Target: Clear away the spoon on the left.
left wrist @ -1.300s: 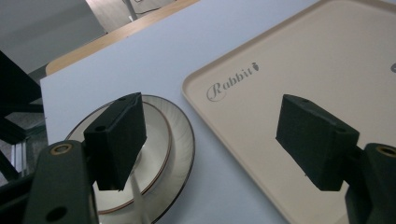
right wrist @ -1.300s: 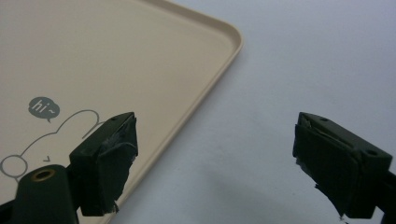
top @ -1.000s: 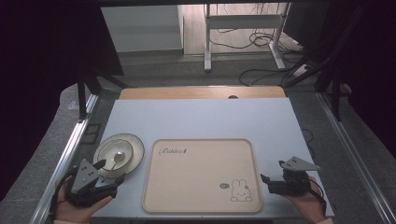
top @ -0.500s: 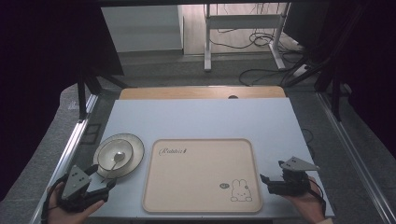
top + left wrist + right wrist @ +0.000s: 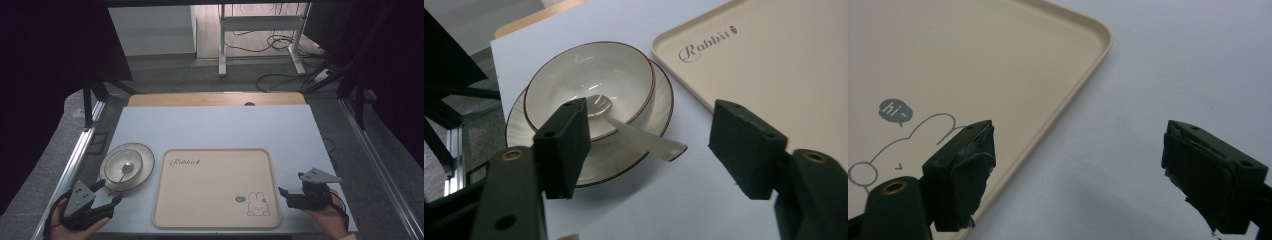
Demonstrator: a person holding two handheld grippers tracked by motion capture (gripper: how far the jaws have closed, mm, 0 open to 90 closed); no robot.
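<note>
Left gripper (image 5: 107, 199) sat at the near left corner of the table (image 5: 215, 125), jaws apart with nothing between them; they had just been closing in a little. In the left gripper view it (image 5: 649, 145) looked straight at the spoon (image 5: 634, 132), whose handle stuck out over the bowl's rim toward the jaws. The bowl (image 5: 123, 166) stood on a ribbed saucer (image 5: 142, 172), just left of the beige tray (image 5: 215, 187).

Right gripper (image 5: 292, 195) rested at the near right, jaws wide and empty. In the right gripper view it (image 5: 1075, 170) straddled the tray's corner (image 5: 1088, 30), one jaw over the tray, the other over bare table.

Risks, as judged:
- Spoon handle looked thin and glossy, so a pinch near its tip could let it slip or swing.
- Handle leaned on the bowl's rim; pulling it sideways might drag or tip the bowl on its saucer.
- One left jaw hung close above the bowl's near rim; coming in low could knock it.
- Bowl sat loose on the saucer; a push could slide both toward the table's left edge.
</note>
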